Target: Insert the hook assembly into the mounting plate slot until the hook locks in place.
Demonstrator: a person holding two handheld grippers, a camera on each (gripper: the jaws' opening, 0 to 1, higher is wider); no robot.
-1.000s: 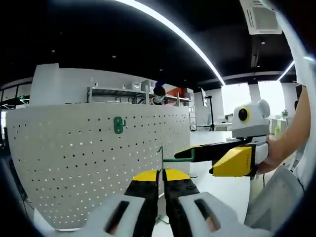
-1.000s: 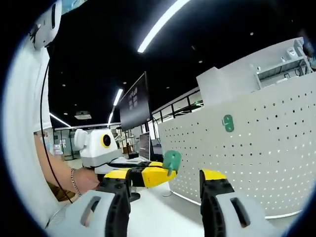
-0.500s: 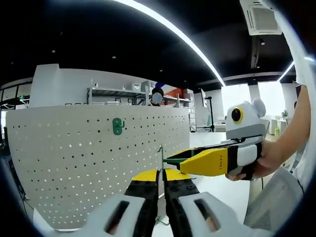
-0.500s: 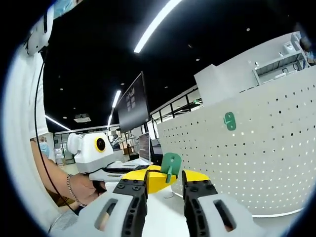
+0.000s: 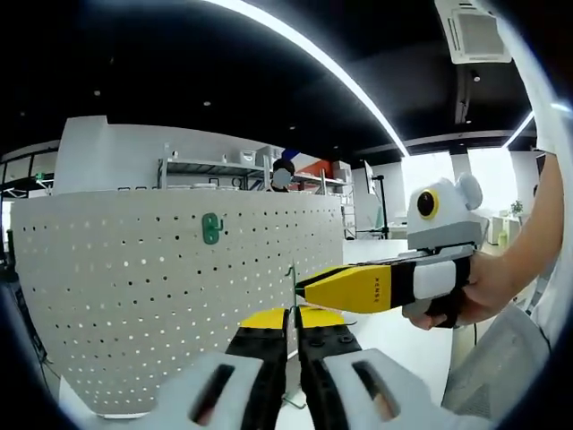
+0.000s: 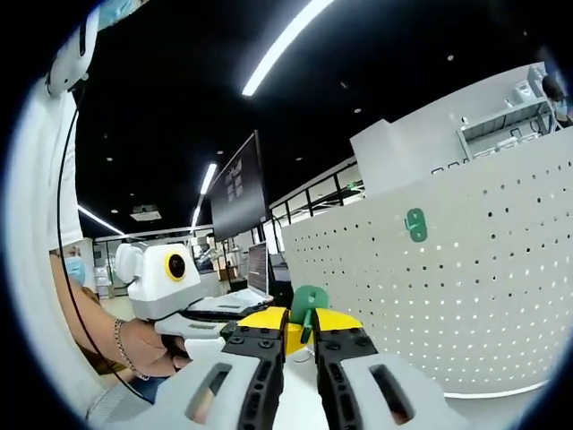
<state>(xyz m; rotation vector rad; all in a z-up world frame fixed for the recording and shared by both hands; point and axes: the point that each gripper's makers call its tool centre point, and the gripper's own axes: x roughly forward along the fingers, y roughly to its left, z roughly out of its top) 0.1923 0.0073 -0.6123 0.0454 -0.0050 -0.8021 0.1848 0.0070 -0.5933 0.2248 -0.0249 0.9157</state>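
In the left gripper view, the left gripper (image 5: 293, 315) rose from the bottom edge with its black, yellow-tipped fingers (image 5: 266, 333) pressed nearly together on the thin metal stem of the hook assembly (image 5: 292, 288), which stood up just above the fingertips. The right gripper (image 5: 304, 288) came in from the right, held by a person's hand (image 5: 479, 291), its yellow fingers closed to a point that met the same stem from the side. Behind both stood a wide white pegboard panel (image 5: 134, 296), upright and curving across the left and centre of the view. A small green mounting plate (image 5: 211, 227) sat high on the panel, well apart from the grippers and the hook.

In the right gripper view, the right gripper (image 6: 297, 321) rose from the bottom with its fingers (image 6: 262, 340) drawn close together, pinching the hook assembly (image 6: 307, 303), whose rounded green head showed just above the yellow tips. The left gripper (image 6: 235, 324) reached in from the left, held by a person's hand (image 6: 148, 348) with a bracelet at the wrist; its yellow tip lay against the right gripper's fingers, and whether it gripped the hook could not be told from this side. The pegboard panel (image 6: 483, 305) filled the right half, with the green mounting plate (image 6: 415, 224) fixed on its upper part, apart from the hook. A dark monitor (image 6: 240, 186) and long ceiling lights (image 6: 285, 43) showed beyond.
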